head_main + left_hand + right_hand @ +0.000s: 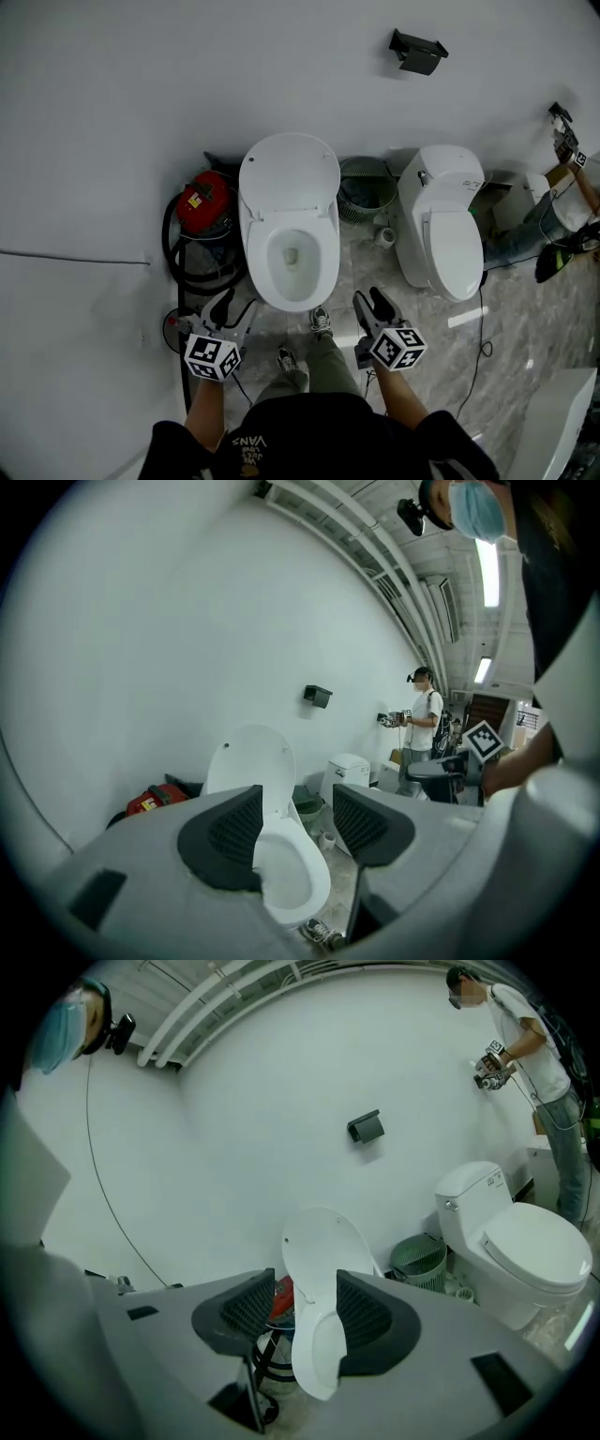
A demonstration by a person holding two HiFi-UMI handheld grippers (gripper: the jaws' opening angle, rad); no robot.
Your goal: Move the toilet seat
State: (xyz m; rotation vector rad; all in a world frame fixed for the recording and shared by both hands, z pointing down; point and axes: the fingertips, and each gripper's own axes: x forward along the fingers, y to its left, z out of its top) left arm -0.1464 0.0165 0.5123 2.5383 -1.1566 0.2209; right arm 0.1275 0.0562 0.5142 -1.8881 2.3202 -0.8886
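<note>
A white toilet stands against the wall with its lid point(289, 173) raised upright; the seat ring point(291, 251) lies flat on the bowl. My left gripper point(232, 309) hovers at the bowl's front left, open and holding nothing. My right gripper point(373, 302) is at the bowl's front right, also open and holding nothing. Neither touches the toilet. In the left gripper view the left gripper point(296, 803) frames the bowl point(286, 874) and the lid point(248, 761). In the right gripper view the right gripper point(306, 1288) frames the lid point(323, 1241) edge-on.
A red vacuum point(202, 202) with a black hose sits left of the toilet. To the right stand a mesh waste basket point(366, 187) and a second toilet point(448, 234) with its lid down. Another person point(562, 202) works at the far right wall. Cables cross the marble floor.
</note>
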